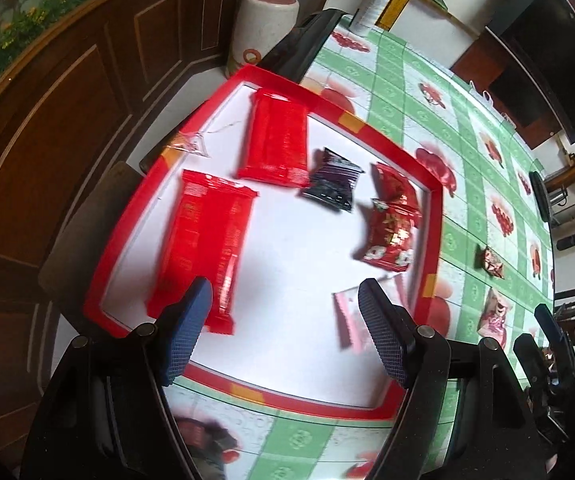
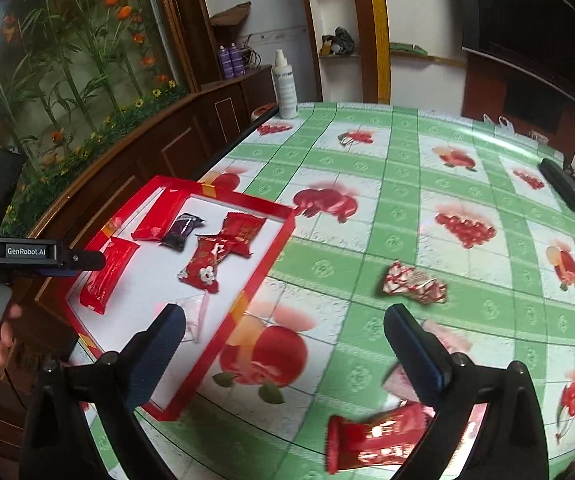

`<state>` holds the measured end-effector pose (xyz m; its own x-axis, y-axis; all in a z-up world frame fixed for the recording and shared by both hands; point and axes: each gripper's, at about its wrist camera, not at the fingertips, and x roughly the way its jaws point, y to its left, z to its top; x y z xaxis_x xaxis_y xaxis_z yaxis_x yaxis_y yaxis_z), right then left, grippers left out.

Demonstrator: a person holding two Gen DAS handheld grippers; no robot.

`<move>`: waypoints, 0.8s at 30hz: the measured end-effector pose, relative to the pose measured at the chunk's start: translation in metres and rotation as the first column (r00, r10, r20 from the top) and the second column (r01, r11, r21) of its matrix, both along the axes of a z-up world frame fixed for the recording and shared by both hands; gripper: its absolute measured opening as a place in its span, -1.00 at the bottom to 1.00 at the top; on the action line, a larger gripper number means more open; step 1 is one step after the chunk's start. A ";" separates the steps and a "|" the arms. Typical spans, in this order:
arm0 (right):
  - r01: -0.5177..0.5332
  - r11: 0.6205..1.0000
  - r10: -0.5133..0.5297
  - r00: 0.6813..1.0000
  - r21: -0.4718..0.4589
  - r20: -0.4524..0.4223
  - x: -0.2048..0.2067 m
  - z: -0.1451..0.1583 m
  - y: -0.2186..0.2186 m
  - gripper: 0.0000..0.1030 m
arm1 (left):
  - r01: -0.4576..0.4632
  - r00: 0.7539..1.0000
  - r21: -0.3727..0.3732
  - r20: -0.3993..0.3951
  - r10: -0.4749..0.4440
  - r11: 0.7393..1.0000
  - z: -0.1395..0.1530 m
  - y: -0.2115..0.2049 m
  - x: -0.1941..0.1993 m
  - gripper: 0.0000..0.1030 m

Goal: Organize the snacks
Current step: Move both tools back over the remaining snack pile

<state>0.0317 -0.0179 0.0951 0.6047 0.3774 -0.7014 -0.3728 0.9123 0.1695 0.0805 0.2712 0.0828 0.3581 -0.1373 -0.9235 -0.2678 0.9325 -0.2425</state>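
Snacks: light, crinkly, slippery foil packets, some inside tray (image 2: pixel 275 240), others loose on tablecloth (image 2: pixel 407 168) beside tray, e.g. red bar (image 2: pixel 371 436); pinch across flat middle, not sealed ends; left gripper (image 1: pixel 283 320) and right gripper (image 2: pixel 287 344) both released, empty.

Glossy plastic snack wrappers (image 1: pixel 203 240), red tray (image 1: pixel 431 216) on shiny tablecloth (image 2: pixel 407 184).

We see a worktop (image 2: pixel 427 168) under a green-checked fruit-print cloth. Directly on it lie a red-rimmed tray (image 2: pixel 275 240), a white spray bottle (image 2: pixel 286 84) at the far edge, and loose snack packets (image 2: pixel 413 282) beside the tray.
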 end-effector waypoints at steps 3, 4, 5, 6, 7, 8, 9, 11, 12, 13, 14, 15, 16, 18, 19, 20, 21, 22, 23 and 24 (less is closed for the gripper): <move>-0.006 1.000 0.007 1.000 -0.016 0.028 -0.004 0.003 -0.008 0.99 | -0.001 1.000 -0.011 0.016 0.001 1.000 0.004 -0.010 -0.002 0.49; -0.009 1.000 0.010 0.999 -0.023 0.035 -0.005 0.004 -0.011 0.99 | 0.001 1.000 -0.016 0.021 0.000 1.000 0.005 -0.013 -0.003 0.49; -0.013 1.000 0.014 0.999 -0.026 0.039 -0.006 0.004 -0.013 1.00 | 0.004 1.000 -0.024 0.025 -0.004 1.000 0.006 -0.018 -0.003 0.50; -0.019 0.999 0.021 0.999 -0.027 0.040 -0.007 0.004 -0.015 1.00 | 0.007 1.000 -0.029 0.027 -0.006 1.000 0.006 -0.021 -0.004 0.50; -0.022 0.999 0.023 0.999 -0.031 0.039 -0.007 0.004 -0.017 1.00 | 0.014 0.999 -0.036 0.030 -0.013 0.999 0.007 -0.026 -0.004 0.50; -0.022 0.999 0.024 0.999 -0.039 0.040 -0.007 0.003 -0.020 1.00 | 0.023 0.999 -0.042 0.035 -0.022 0.999 0.008 -0.032 -0.005 0.50; -0.025 0.999 0.027 0.999 -0.047 0.041 -0.008 0.003 -0.022 1.00 | 0.031 0.999 -0.046 0.038 -0.029 0.998 0.009 -0.038 -0.005 0.50; -0.027 0.998 0.030 0.999 -0.057 0.040 -0.009 0.001 -0.028 1.00 | 0.049 0.998 -0.054 0.041 -0.047 0.997 0.010 -0.050 -0.005 0.50; -0.027 0.998 0.030 0.999 -0.061 0.036 -0.009 0.000 -0.031 1.00 | 0.058 0.998 -0.060 0.041 -0.056 0.996 0.010 -0.056 -0.005 0.50; -0.028 0.998 0.030 0.999 -0.064 0.032 -0.009 -0.001 -0.034 1.00 | 0.068 0.997 -0.066 0.041 -0.065 0.996 0.010 -0.062 -0.006 0.50; -0.026 0.997 0.028 0.999 -0.067 0.029 -0.010 -0.001 -0.038 1.00 | 0.076 0.996 -0.068 0.040 -0.073 0.995 0.009 -0.068 -0.006 0.50; -0.022 0.997 0.024 0.999 -0.069 0.025 -0.010 -0.002 -0.043 1.00 | 0.085 0.996 -0.069 0.041 -0.083 0.994 0.009 -0.074 -0.006 0.50; -0.019 0.997 0.020 1.000 -0.068 0.020 -0.010 -0.003 -0.048 1.00 | 0.095 0.995 -0.070 0.042 -0.092 0.993 0.009 -0.080 -0.006 0.50; -0.003 0.998 0.004 1.000 -0.066 0.008 -0.010 -0.005 -0.060 1.00 | 0.116 0.993 -0.073 0.039 -0.113 0.991 0.008 -0.091 -0.008 0.50; 0.009 0.998 -0.009 1.000 -0.067 0.001 -0.010 -0.006 -0.066 1.00 | 0.125 0.992 -0.075 0.038 -0.123 0.989 0.007 -0.097 -0.008 0.50; 0.020 0.998 -0.020 1.000 -0.067 -0.010 -0.009 -0.008 -0.073 1.00 | 0.135 0.990 -0.074 0.036 -0.133 0.988 0.007 -0.102 -0.009 0.50; 0.032 0.998 -0.034 0.999 -0.063 -0.036 -0.007 -0.011 -0.080 1.00 | 0.145 0.989 -0.071 0.035 -0.143 0.987 0.006 -0.108 -0.010 0.50; 0.041 0.997 -0.044 0.997 -0.059 -0.065 -0.005 -0.014 -0.085 1.00 | 0.152 0.988 -0.069 0.033 -0.150 0.986 0.004 -0.112 -0.012 0.50; 0.052 0.997 -0.057 0.994 -0.054 -0.091 -0.002 -0.018 -0.091 1.00 | 0.161 0.987 -0.070 0.029 -0.160 0.984 0.002 -0.116 -0.013 0.50; 0.067 0.997 -0.072 0.991 -0.047 -0.111 -0.001 -0.021 -0.097 1.00 | 0.170 0.985 -0.071 0.025 -0.168 0.983 0.001 -0.120 -0.013 0.50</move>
